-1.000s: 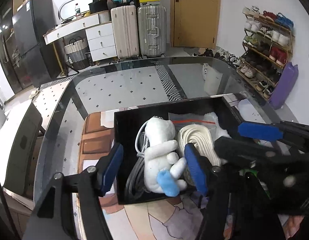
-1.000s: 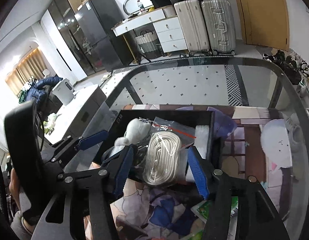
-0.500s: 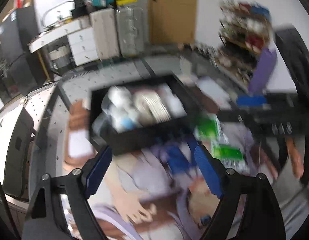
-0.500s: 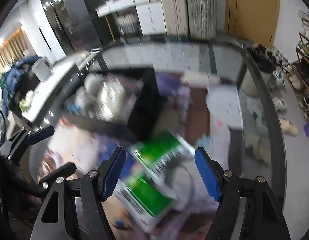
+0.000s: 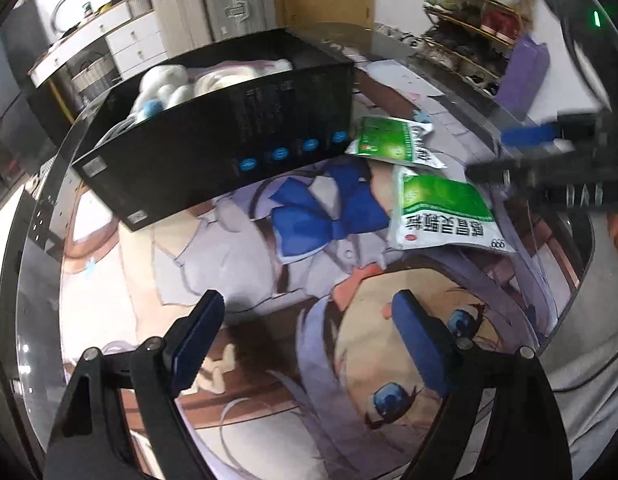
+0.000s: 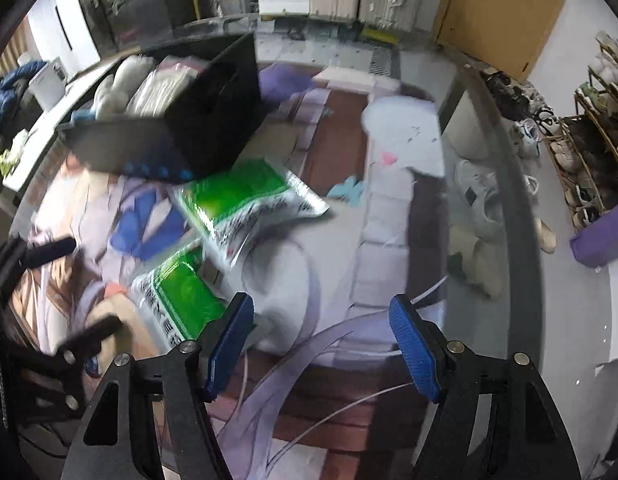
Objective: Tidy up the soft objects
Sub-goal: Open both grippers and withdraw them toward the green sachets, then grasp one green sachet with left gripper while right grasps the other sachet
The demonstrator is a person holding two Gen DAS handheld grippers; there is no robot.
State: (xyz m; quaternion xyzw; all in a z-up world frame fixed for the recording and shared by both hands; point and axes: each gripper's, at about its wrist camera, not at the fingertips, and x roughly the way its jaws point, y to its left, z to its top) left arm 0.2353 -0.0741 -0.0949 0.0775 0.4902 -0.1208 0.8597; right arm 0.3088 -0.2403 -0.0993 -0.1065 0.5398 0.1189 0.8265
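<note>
Both grippers are hanging over the printed mat (image 5: 237,264), angled down at it, with nothing between their pads. The left gripper (image 5: 309,344) is released and its jaws are opening wider over bare mat. The right gripper (image 6: 321,344) is also released, standing open just beside the near pouch (image 6: 177,296).

The black box (image 5: 229,132) is sitting at the far side of the mat, already holding a white plush (image 5: 165,80) and a bagged coil of rope (image 6: 161,88), so it is probably serving as the collecting bin. Two green pouches are lying outside it on the mat, which suggests they are the items left to sort. The far pouch (image 5: 393,144) is lying flat right by the box's corner; in the right wrist view it seems to be overlapping the near one, though blur is making contact hard to judge.

The near pouch is lying flat, label up. In the left wrist view its long axis is running roughly away from the camera, its printed end pointing toward the person. The far pouch is lying crosswise to it, one short end pointing at the box.
</note>
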